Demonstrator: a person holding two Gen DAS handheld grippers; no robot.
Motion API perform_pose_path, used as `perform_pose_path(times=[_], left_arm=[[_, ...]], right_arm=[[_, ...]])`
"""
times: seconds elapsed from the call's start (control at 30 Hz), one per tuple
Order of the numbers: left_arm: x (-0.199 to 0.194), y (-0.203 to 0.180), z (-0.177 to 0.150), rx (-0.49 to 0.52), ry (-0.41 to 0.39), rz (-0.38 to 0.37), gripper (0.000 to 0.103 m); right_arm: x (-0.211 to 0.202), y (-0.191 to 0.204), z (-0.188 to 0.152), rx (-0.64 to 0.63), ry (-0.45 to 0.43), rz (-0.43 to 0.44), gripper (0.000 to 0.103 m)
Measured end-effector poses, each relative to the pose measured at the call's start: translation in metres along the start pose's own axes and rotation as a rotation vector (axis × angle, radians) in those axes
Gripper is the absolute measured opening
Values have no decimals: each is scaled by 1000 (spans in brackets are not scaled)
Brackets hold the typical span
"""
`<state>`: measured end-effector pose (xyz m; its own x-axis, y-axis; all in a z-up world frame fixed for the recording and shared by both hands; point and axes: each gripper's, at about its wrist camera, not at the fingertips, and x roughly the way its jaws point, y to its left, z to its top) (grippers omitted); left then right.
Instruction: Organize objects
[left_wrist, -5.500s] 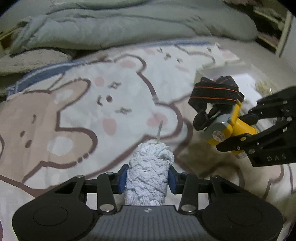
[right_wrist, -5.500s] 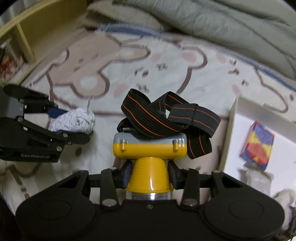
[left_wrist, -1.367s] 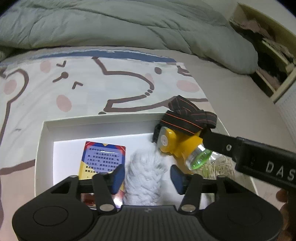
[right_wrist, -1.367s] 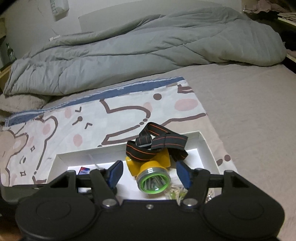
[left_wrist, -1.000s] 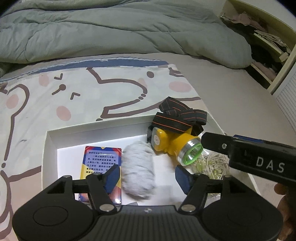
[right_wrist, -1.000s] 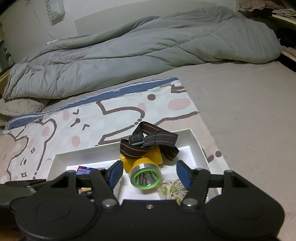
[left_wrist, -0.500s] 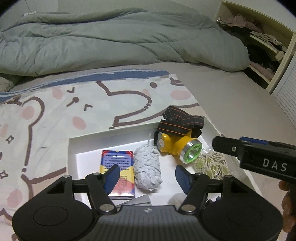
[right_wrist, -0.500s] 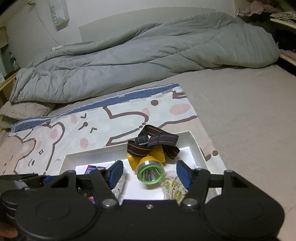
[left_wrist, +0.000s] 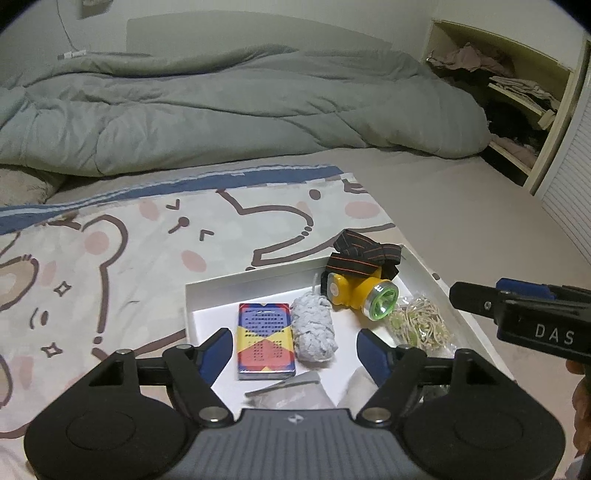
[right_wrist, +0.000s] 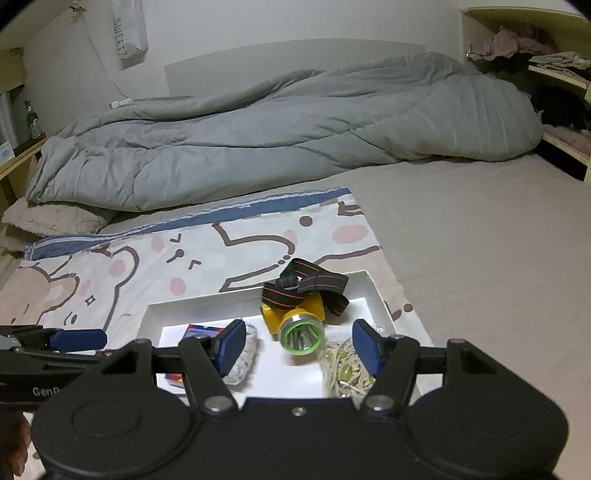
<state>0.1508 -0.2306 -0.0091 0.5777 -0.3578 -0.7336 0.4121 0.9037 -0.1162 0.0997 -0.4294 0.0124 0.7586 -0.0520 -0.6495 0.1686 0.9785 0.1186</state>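
Headlamp (left_wrist: 360, 291): chunky yellow plastic body, round lens with a green ring, black elastic strap with thin orange stripes bunched on top. It lies inside the white box (left_wrist: 214, 291), a shallow, rigid rectangular tray with low walls, at the box's far right part, strap up against the far wall.

Other contents, all placed from the headlamp:
- Yarn roll (left_wrist: 314, 330): white, knobbly knitted texture, stubby cylinder, just left of the headlamp and nearer the viewer, not clearly touching it.
- Card pack (left_wrist: 265, 339): flat glossy rectangle, blue/red/yellow print, left of the roll, side by side with it.
- Bag of bands (left_wrist: 419, 326): clear crinkly plastic with pale tangled loops and a few green bits, just right of the lens, on the near side.
- Soft white and grey items at the box's near edge, too hidden to identify.

The box sits on a bear-print sheet (left_wrist: 110, 251), smooth cotton with brown outlines and pink blotches, on the bed. A puffy grey quilted duvet (left_wrist: 221, 114) lies well beyond the headlamp.

Left claw (left_wrist: 294, 350): jaws have just been opening, now wide apart, blue pads clear of everything, raised over the near part of the box, holding nothing. Right claw (right_wrist: 298, 345): jaws moderately wide, empty, headlamp lens seen between them but untouched.
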Motion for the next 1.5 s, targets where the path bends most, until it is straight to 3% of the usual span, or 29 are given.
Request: perform_pose_path(times=[0.23, 0.53, 0.67, 0.97, 1.5], left_arm=[[-32, 5, -9, 12, -33, -1, 82], [-68, 12, -26, 17, -76, 4, 96], [-82, 14, -34, 30, -84, 19, 103], [-111, 19, -52, 60, -84, 47, 103], [-139, 22, -88, 125, -104, 61, 103]], right_arm=[[-32, 8, -9, 31, 6, -51, 67], [-75, 14, -35, 10, -34, -99, 86], [-90, 16, -46, 3, -46, -112, 103], [-115, 27, -67, -8, -50, -155, 103], [-145, 38, -102, 8, -40, -137, 103]])
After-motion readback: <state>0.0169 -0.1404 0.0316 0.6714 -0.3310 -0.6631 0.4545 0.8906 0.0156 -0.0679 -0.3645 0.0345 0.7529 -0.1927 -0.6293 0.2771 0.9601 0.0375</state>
